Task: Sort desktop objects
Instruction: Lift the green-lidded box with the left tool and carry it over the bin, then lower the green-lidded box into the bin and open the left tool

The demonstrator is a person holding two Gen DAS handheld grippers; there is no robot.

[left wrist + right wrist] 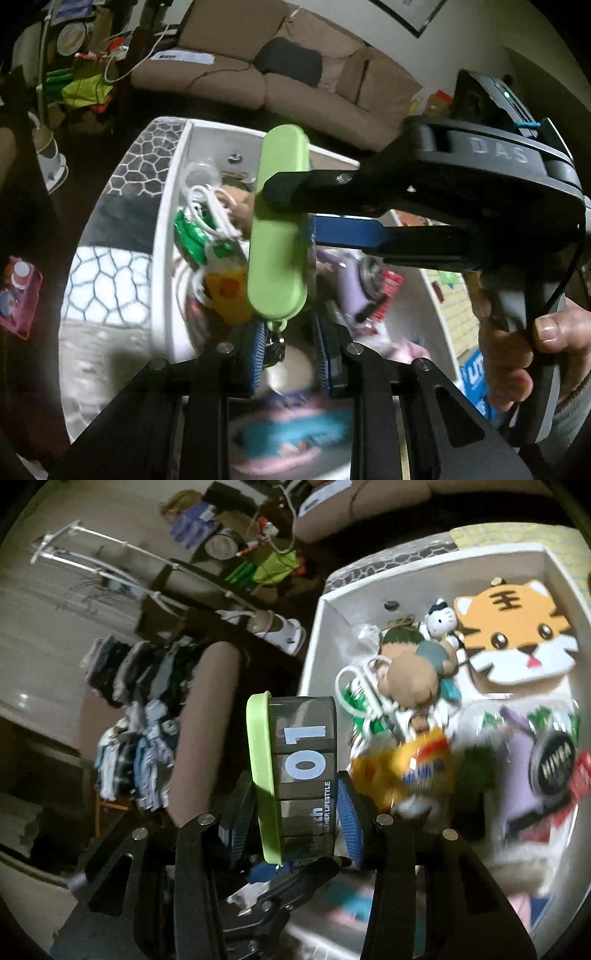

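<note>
A green-framed flip calendar (295, 764) showing "01" is held above a white box (317, 627) of small items. My right gripper (295, 812) is shut on it, its blue pads pressing on both sides. In the left wrist view the calendar's plain green back (277, 229) faces the camera, and the right gripper (295, 208) clamps it from the right. My left gripper (290, 343) is closed around the small green loop and dark clasp at the calendar's lower end. In the right wrist view the left gripper (273, 875) shows just below the calendar.
The box (166, 206) holds an orange tiger face (513, 631), a brown monkey plush (410, 679), a white cat figure (441, 618), a dark round tin (554, 768), a yellow packet (413, 771) and white cable (210, 210). A brown sofa (280, 74) stands behind. A hand (517, 354) grips the right tool.
</note>
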